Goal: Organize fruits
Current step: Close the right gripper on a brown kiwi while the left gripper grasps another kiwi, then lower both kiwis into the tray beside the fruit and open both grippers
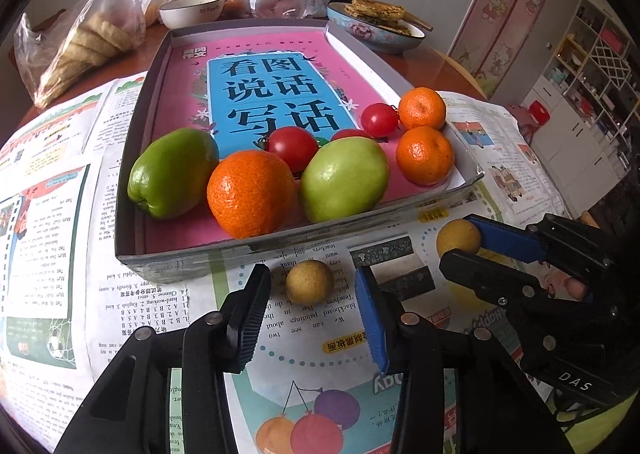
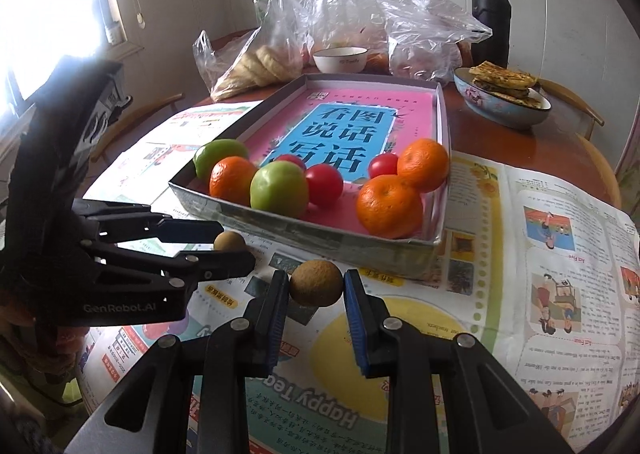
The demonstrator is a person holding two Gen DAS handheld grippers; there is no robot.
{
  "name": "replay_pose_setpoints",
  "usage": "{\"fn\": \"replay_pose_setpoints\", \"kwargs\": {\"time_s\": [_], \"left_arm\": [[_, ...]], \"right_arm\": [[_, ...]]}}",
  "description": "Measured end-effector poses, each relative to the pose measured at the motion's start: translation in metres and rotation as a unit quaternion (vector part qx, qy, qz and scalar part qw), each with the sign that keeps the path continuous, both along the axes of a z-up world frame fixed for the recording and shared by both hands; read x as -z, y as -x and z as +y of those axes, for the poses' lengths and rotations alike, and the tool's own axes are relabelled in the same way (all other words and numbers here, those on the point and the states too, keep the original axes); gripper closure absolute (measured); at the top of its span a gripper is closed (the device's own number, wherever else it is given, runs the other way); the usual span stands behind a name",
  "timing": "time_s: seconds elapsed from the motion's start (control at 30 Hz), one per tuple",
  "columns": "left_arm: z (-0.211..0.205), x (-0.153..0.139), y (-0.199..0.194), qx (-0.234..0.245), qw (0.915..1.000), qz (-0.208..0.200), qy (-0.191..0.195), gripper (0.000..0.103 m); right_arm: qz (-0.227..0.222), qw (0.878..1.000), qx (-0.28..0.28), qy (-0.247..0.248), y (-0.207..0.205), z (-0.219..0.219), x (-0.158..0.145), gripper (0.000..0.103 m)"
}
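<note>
The left tool points steeply down toward the table, its two fingers apart with a gap on each side of what lies between them. The right tool also angles downward, both pads pressed against a small round brown fruit. The two tools sit just beside each other, fingertips near but apart.

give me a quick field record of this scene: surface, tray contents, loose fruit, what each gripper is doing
surface: newspaper spread over a wooden table
tray: grey box tray holding three oranges, two green fruits and cherry tomatoes
left gripper: open around left brown fruit, which rests on the paper, pads not touching
right gripper: shut on right brown fruit
behind tray: white bowl, plastic bags, dish of flatbread, black flask
</note>
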State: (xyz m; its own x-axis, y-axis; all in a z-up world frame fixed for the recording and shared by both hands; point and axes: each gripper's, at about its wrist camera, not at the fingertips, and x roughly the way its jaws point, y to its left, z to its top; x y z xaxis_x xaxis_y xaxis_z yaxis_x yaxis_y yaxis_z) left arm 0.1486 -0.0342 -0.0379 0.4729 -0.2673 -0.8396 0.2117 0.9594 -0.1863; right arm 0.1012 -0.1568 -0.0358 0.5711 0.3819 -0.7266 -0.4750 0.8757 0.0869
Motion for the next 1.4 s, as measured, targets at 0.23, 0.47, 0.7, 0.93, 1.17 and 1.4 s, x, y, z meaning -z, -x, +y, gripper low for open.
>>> {"fn": "replay_pose_setpoints", "kwargs": {"time_s": [0.23,0.47,0.7,0.93,1.17,1.4], "left_arm": [[0.004,-0.006,0.004,0.001,1.0000,-0.007,-0.006,0.079],[0.030,-0.030,0.017,-0.022,0.9990,-0.040,-0.002,0.079],[0.059,-0.046,0.015,-0.061,0.9961,-0.063,-0.002,0.079],[0.063,-0.045,0.004,-0.069,0.9954,-0.065,-0.006,0.079],[0.055,-0.037,-0.003,-0.063,0.9963,-0.058,-0.009,0.079],[0.051,-0.033,-0.008,-0.062,0.9964,-0.056,-0.016,0.079]], "right_arm": [[-0.008,1.000,0.004,-0.014,0.001,-0.004,-0.009,0.074],[-0.015,1.000,0.007,-0.025,0.002,-0.004,-0.017,0.074],[-0.021,0.999,0.009,-0.030,-0.003,-0.001,-0.023,0.074],[-0.031,0.999,0.015,-0.034,-0.010,0.000,-0.031,0.074],[-0.038,0.998,0.021,-0.037,-0.022,0.001,-0.037,0.074],[-0.034,0.999,0.023,-0.028,-0.035,0.005,-0.034,0.074]]}}
